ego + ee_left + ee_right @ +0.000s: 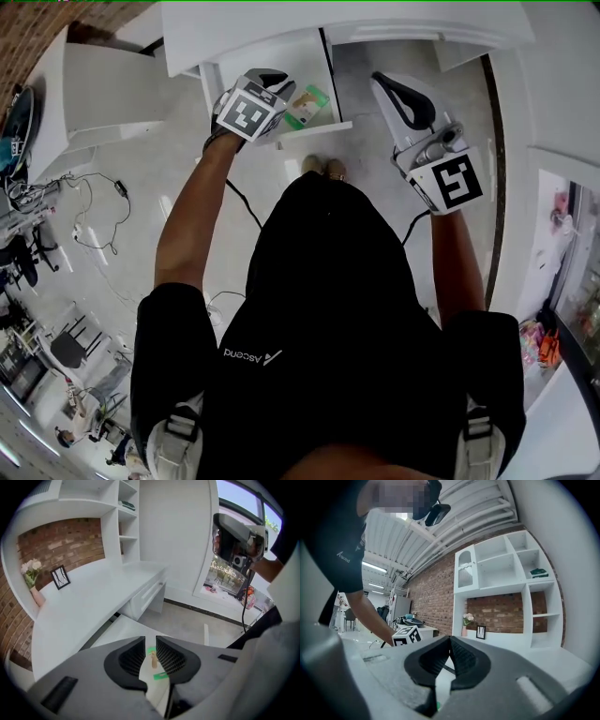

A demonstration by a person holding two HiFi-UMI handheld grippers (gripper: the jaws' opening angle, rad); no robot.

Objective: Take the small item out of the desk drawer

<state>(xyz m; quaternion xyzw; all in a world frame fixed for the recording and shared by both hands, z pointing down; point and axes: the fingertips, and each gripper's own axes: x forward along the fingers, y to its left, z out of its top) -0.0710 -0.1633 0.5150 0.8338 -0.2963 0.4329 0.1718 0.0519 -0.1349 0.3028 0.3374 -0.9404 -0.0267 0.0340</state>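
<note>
Black shirt (328,309) fills the foreground; beyond it the left gripper (150,641) tilts down over the open desk drawer (317,128), its jaws parted only a sliver and holding nothing. Through that slit the small item (153,660) — a tan piece on a green-edged card — lies flat on the drawer floor, below the tips. The jaws likely need widening before descending, so they straddle the card squarely and then close gently. Right gripper (450,639), jaws closed and empty, hangs level beside the drawer — best kept clear.
</note>
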